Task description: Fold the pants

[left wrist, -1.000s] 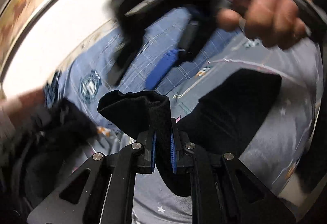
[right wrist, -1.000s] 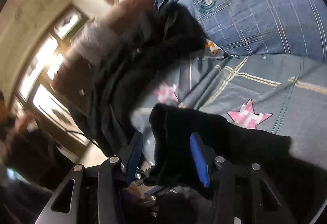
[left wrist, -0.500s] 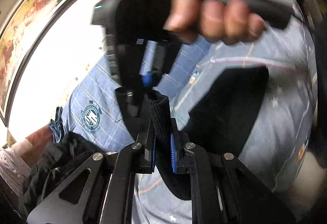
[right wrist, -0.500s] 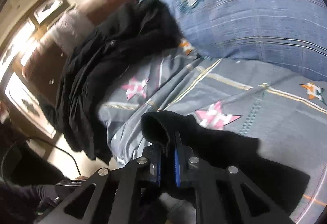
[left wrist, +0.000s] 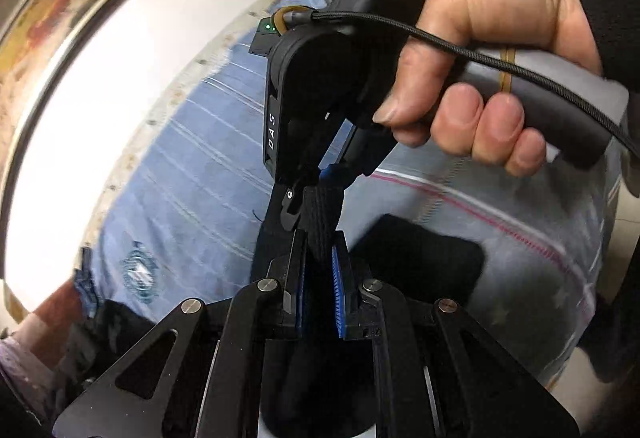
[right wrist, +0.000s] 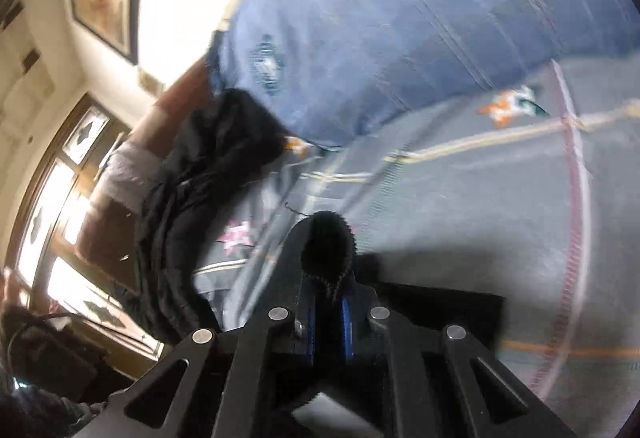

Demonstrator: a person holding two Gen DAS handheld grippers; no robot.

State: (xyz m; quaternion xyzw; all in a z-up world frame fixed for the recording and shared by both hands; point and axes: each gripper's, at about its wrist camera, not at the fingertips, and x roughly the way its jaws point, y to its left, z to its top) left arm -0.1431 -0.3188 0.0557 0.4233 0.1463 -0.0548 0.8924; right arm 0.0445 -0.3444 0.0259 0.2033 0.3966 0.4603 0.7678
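Note:
The black pants (left wrist: 416, 262) lie partly on the grey bedspread (left wrist: 520, 250), with one end lifted. My left gripper (left wrist: 319, 266) is shut on a bunched black edge of the pants. My right gripper (right wrist: 328, 302) is shut on the same black fabric (right wrist: 326, 246), which bulges above its blue pads. In the left wrist view the right gripper (left wrist: 316, 194) comes down from above, held by a hand (left wrist: 492, 54), and pinches the fabric just beyond my left fingertips. The rest of the pants (right wrist: 440, 302) lies flat behind the right gripper.
A blue striped pillow (left wrist: 192, 174) with a round emblem lies at the head of the bed. A dark jacket (right wrist: 200, 198) is heaped at the bed's left side. A framed picture (left wrist: 48, 10) hangs on the white wall. A window (right wrist: 52, 198) is at left.
Both grippers have lifted the pants edge higher and drawn closer together. The right gripper, open a second ago, closed on the fabric. The views swung toward the wall.

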